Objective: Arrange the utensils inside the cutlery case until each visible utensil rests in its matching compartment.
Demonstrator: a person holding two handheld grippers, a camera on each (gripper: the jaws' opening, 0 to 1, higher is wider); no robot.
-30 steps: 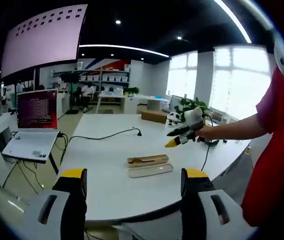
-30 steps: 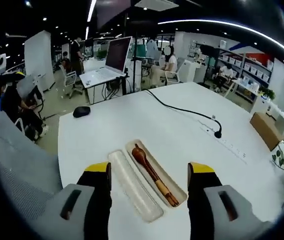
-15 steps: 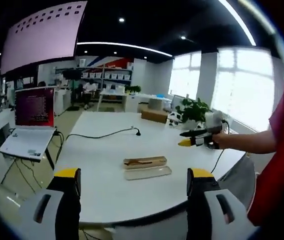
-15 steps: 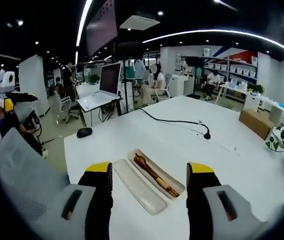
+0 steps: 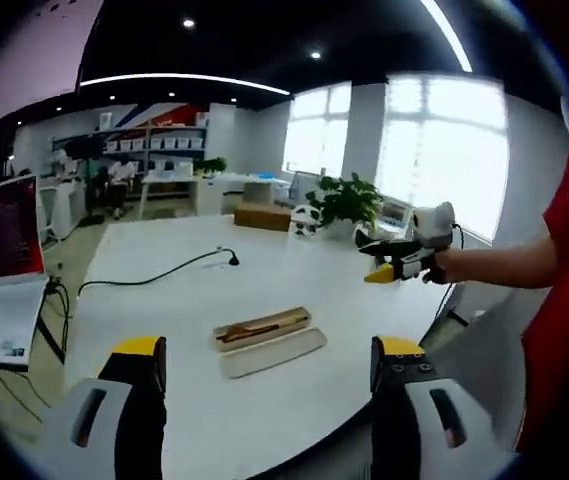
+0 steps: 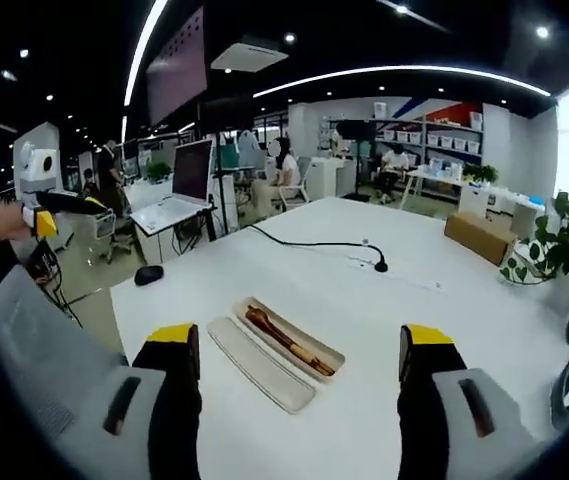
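We hold both grippers, left gripper [image 5: 260,362] and right gripper [image 6: 300,352], jaws wide apart, above the white table [image 6: 414,320]. The cutlery case [image 6: 290,339] holds wooden utensils [image 6: 286,340]; its lid [image 6: 260,364] lies just beside.

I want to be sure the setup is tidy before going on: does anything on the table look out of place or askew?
Nothing stands out. The open cutlery case lies flat on the white table with the wooden utensils inside it, and its lid lies alongside. Nothing looks spilled or damaged. Both grippers, left and right, are open and off the table.
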